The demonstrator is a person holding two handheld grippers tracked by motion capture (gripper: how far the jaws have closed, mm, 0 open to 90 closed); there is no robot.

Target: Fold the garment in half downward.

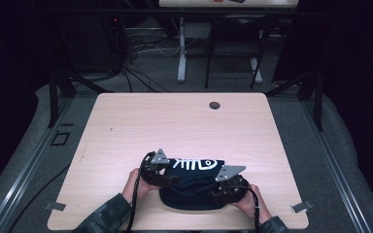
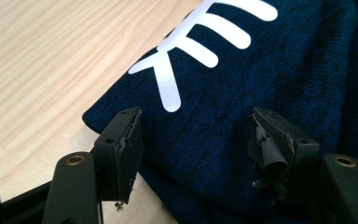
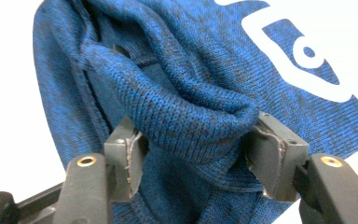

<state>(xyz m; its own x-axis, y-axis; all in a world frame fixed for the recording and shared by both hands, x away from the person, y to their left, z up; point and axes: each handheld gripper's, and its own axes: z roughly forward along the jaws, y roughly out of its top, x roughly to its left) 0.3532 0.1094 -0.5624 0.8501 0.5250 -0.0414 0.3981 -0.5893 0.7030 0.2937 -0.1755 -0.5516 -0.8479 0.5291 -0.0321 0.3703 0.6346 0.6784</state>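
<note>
A pale wood-grain rectangular surface (image 1: pixel 126 126) carries the work, and near its front edge, close to the person, lies a dark navy knitted garment with a white fish-skeleton print (image 1: pixel 194 182), bunched into a rounded heap rather than spread flat. The print faces up along the far side of the heap, which suggests the front of the garment has been kept outward while the rest is gathered toward the person. The left gripper (image 2: pixel 196 135) sits at the garment's left end, its jaws standing wide apart over a flat stretch of the knit next to the tail of the white print (image 2: pixel 200 42); nothing lies pinched between them, so it looks poised either to press down or to take a fresh bite at that edge. The right gripper (image 3: pixel 193 149) works at the opposite end, where a thick rolled fold of the knit (image 3: pixel 191 116) bulges between its jaws; they stand fairly wide yet both press against the fold, so it has hold of that roll, probably to lift or turn it over. Each hand, left (image 1: pixel 135 183) and right (image 1: pixel 248 201), rests low at the surface, keeping the tools level with the cloth.
</note>
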